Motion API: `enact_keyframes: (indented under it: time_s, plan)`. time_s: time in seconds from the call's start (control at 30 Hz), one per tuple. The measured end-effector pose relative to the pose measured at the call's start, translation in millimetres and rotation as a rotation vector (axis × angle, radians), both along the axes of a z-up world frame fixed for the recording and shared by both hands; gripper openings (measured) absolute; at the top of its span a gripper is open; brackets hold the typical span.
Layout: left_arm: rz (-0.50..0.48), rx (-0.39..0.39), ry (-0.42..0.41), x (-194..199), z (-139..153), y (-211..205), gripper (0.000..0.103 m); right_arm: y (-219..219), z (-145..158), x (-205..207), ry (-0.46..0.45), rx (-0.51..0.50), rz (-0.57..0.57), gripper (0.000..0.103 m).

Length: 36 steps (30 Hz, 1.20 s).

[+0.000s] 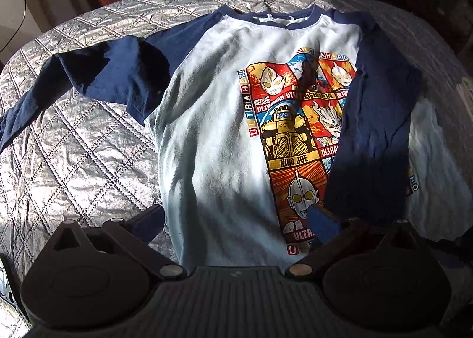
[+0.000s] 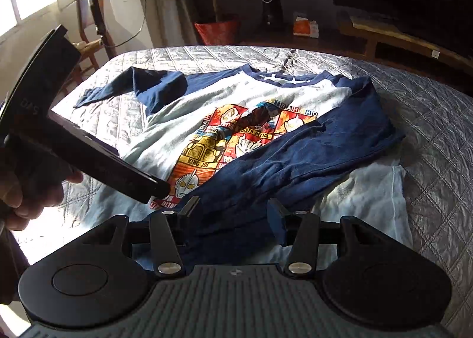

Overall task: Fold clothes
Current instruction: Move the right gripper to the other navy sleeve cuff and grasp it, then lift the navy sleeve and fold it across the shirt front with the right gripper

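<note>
Right gripper (image 2: 233, 213) jaws apart over soft, limp white-and-navy printed cotton shirt (image 2: 165, 142); left gripper (image 1: 236, 219) likewise apart; judged best pinched at hem

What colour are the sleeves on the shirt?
Dark navy blue sleeves on the white shirt, clearest in the left wrist view.

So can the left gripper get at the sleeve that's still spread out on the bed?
Probably yes. The spread sleeve lies flat on the quilt, nothing on it. The open left gripper hovers over the shirt's hem, with only bare quilt in between.
</note>
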<state>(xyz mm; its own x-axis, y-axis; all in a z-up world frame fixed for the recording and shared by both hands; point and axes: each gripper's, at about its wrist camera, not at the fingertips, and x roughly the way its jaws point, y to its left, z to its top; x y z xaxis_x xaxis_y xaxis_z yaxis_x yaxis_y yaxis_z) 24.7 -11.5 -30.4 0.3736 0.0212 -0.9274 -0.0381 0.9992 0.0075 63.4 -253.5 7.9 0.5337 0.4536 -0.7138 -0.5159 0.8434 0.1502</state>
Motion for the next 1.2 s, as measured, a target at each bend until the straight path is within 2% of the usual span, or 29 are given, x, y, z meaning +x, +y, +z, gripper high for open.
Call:
enact_keyframes:
  time_s: [0.13,0.2,0.33,0.43,0.53,0.57,0.6,0.67,0.7,0.73,0.77,0.8,0.97,1.07,1.1,1.13,1.17,1.2]
  plan:
    - [-0.073,0.003,0.003,-6,-1,-19,0.102,-45,23,99,-0.081,0.120,-0.224,0.065]
    - [-0.097,0.008,0.002,-7,-2,-24,0.102,-61,21,150,-0.049,0.176,-0.295,0.063]
    - [-0.096,0.011,0.020,-6,-6,-25,0.102,-61,-8,221,0.085,0.198,-0.259,0.060]
    - [-0.104,0.000,0.030,-8,-8,-26,0.102,-45,-31,242,0.111,0.140,-0.178,0.058]
    - [-0.135,-0.026,0.036,-11,-9,-30,0.102,-33,-54,255,0.136,0.098,-0.143,0.050]
    - [-0.150,-0.037,0.036,-12,-9,-31,0.102,-33,-62,259,0.153,0.099,-0.150,0.045]
    - [-0.164,-0.046,0.036,-13,-9,-33,0.102,-34,-70,261,0.178,0.113,-0.154,0.034]
    - [-0.187,-0.057,0.045,-14,-11,-36,0.102,-32,-82,261,0.224,0.151,-0.122,0.029]
    - [-0.190,-0.058,0.049,-14,-13,-37,0.102,-30,-84,260,0.218,0.140,-0.116,0.027]
    - [-0.189,-0.058,0.053,-14,-14,-37,0.102,-28,-82,258,0.190,0.108,-0.122,0.019]
    - [-0.187,-0.060,0.056,-14,-15,-37,0.102,-26,-81,257,0.161,0.075,-0.127,0.007]
    - [-0.183,-0.063,0.058,-13,-15,-37,0.102,-24,-79,255,0.132,0.042,-0.133,0.006]
    - [-0.197,-0.058,0.069,-12,-20,-42,0.102,-12,-72,248,-0.012,-0.122,-0.161,0.007]
    - [-0.234,-0.014,0.082,-14,-26,-52,0.102,-6,-67,243,-0.098,-0.220,-0.177,0.024]
    - [-0.237,-0.008,0.081,-14,-27,-53,0.103,-3,-66,242,-0.127,-0.252,-0.182,0.037]
    - [-0.239,-0.004,0.081,-14,-27,-54,0.103,-1,-64,240,-0.156,-0.285,-0.187,0.043]
    - [-0.240,0.000,0.081,-14,-27,-55,0.103,-6,-60,236,-0.179,-0.270,-0.212,0.047]
    - [-0.236,-0.004,0.082,-13,-27,-55,0.103,-16,-53,228,-0.196,-0.217,-0.253,0.047]
